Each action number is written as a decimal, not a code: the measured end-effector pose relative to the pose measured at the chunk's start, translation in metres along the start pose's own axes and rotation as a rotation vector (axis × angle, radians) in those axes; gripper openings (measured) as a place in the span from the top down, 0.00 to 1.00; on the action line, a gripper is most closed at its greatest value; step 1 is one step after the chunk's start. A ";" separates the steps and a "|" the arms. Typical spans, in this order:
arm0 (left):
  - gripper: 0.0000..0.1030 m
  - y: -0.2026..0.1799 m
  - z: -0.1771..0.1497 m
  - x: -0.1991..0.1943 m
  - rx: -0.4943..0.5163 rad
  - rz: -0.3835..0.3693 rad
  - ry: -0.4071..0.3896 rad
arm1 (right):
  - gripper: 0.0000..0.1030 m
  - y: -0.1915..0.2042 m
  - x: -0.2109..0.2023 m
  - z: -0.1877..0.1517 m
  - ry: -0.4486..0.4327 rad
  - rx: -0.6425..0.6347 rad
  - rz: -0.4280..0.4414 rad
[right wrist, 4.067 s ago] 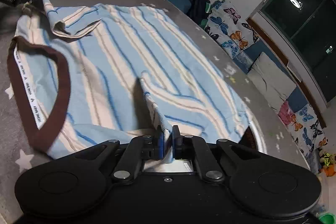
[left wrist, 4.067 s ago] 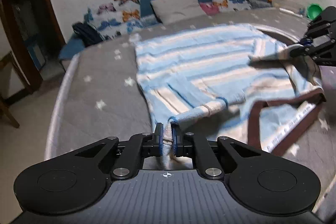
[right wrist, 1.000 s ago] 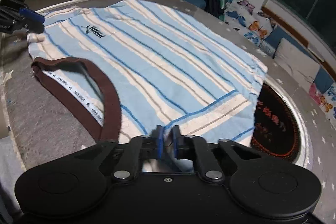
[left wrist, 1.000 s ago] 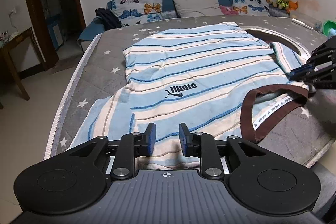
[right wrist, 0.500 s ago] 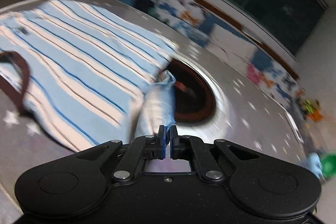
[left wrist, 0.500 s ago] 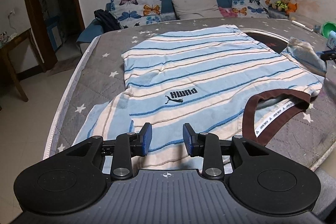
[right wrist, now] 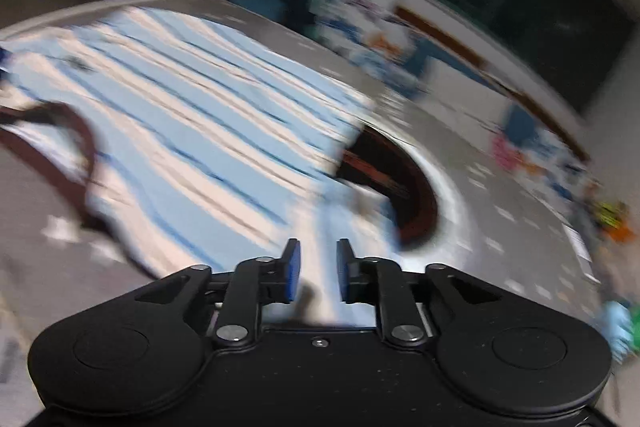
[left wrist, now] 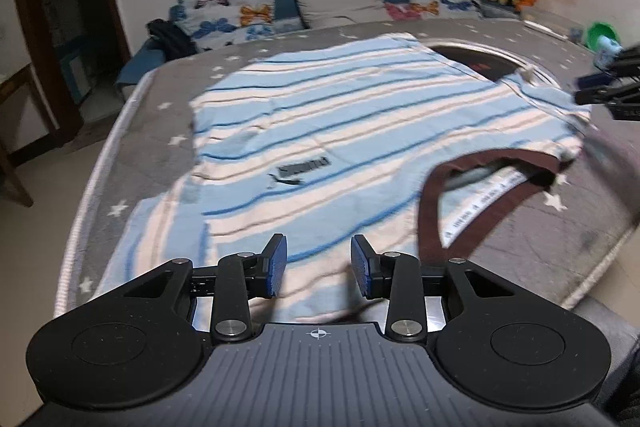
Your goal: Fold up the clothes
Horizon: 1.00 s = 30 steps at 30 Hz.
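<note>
Both claws: left gripper [left wrist: 318, 269] open and empty; right gripper [right wrist: 318, 277] opening, sleeve released.
Shirt: light-blue striped knit shirt [left wrist: 340, 131] now flat on grey star-patterned mattress [left wrist: 160, 123], collar toward near edge.
Meaning: spread finished, folding can begin.

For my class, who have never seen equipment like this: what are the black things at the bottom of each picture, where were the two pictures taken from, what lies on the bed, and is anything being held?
A person holds a two-finger gripper in each hand; a camera on each looks forward along its fingers. One picture shows the left gripper, the other the right gripper. A blue-and-cream striped shirt with a brown collar lies spread on a grey star-patterned bed. Nothing is held: the left jaws stand apart over the shirt, the right jaws are opening, blurred cloth showing between them without pressing.
</note>
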State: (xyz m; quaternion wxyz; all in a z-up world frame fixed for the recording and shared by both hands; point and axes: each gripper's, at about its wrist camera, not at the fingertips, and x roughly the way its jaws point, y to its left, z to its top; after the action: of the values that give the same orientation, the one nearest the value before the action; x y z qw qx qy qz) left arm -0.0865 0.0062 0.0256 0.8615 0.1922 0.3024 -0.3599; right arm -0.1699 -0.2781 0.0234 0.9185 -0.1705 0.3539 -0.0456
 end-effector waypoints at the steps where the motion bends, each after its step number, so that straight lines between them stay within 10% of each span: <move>1: 0.65 -0.003 0.000 0.001 0.009 -0.011 0.000 | 0.78 0.006 0.002 0.003 -0.003 -0.009 0.044; 20: 0.78 -0.029 0.003 0.017 0.115 -0.178 0.064 | 0.78 0.051 0.012 0.024 0.078 -0.221 0.334; 30: 0.72 0.020 0.027 0.012 -0.016 -0.294 0.089 | 0.69 0.030 0.005 0.030 0.087 -0.128 0.354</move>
State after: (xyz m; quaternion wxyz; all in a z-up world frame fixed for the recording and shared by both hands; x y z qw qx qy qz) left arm -0.0548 -0.0010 0.0401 0.7867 0.1547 0.3678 -0.4711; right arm -0.1476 -0.2428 0.0305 0.8833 -0.1616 0.4198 0.1319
